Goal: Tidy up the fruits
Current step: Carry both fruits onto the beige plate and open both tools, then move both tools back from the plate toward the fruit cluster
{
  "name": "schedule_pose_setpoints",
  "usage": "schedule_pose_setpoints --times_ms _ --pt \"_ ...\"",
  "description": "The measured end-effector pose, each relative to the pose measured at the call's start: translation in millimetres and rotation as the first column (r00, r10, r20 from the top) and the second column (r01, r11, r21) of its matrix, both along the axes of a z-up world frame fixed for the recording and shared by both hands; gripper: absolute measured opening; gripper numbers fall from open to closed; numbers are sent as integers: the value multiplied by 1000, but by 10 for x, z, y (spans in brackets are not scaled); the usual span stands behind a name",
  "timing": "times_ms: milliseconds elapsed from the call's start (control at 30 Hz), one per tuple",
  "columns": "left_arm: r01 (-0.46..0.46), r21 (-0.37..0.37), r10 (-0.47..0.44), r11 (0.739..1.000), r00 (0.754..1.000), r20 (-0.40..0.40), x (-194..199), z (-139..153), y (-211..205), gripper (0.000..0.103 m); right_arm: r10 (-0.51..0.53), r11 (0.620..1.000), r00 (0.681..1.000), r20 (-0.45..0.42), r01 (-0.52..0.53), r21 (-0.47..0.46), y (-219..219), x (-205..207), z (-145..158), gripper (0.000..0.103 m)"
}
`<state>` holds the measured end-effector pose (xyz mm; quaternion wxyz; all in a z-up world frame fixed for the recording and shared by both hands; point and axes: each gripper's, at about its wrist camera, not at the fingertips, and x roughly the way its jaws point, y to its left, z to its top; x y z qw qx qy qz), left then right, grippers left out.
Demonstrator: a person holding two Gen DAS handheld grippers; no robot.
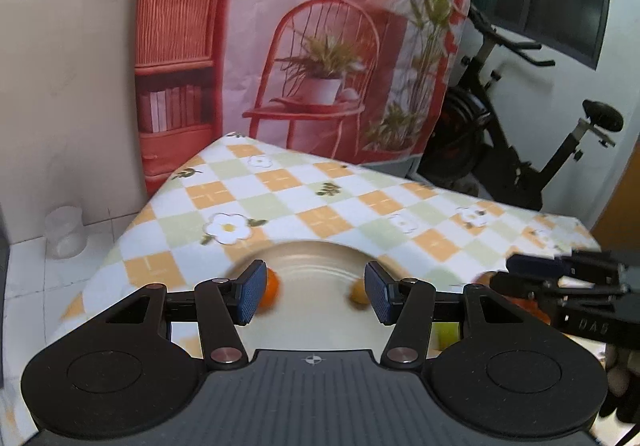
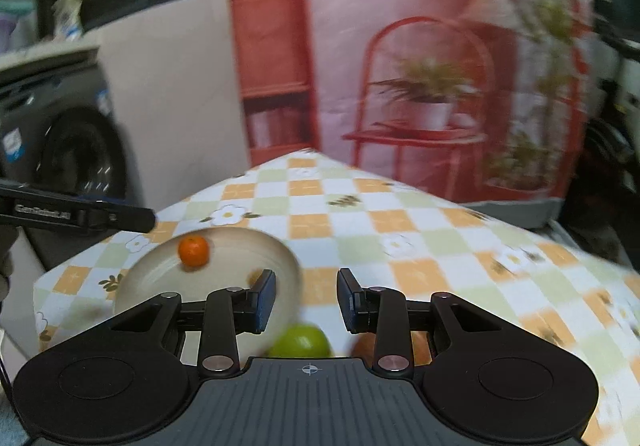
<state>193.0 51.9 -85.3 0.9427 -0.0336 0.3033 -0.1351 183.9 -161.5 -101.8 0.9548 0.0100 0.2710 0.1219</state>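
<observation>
We see the checkered tablecloth (image 2: 400, 222) carrying a cream plate (image 2: 248, 246) at its left; on the plate lies an orange (image 2: 194, 251), a green fruit (image 2: 301, 341) near beside its rim. Our left gripper (image 1: 314, 292) and right gripper (image 2: 306, 300) both gape wide, holding nothing.

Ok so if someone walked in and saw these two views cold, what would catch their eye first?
Probably the bright orange fruit sitting on the cream plate near the left edge of the checkered tablecloth. Next, the green fruit lying on the cloth just off the plate, low between the open fingers of the right gripper. Behind the table hangs a big red-and-pink backdrop printed with a chair and potted plant.
</observation>
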Motion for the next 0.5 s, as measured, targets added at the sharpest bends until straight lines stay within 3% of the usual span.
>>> schedule_pose_setpoints --times_ms 133,300,500 --pt "11 -22 -10 1000 999 48 -325 56 -355 57 -75 997 996 45 74 16 -217 -533 -21 32" --pt "97 -27 -94 995 991 96 -579 88 -789 57 -105 994 992 73 107 -20 -366 -1094 -123 32" --pt "130 41 -132 991 989 67 -834 -227 -1062 57 -87 995 994 69 90 -43 -388 -1518 -291 32"
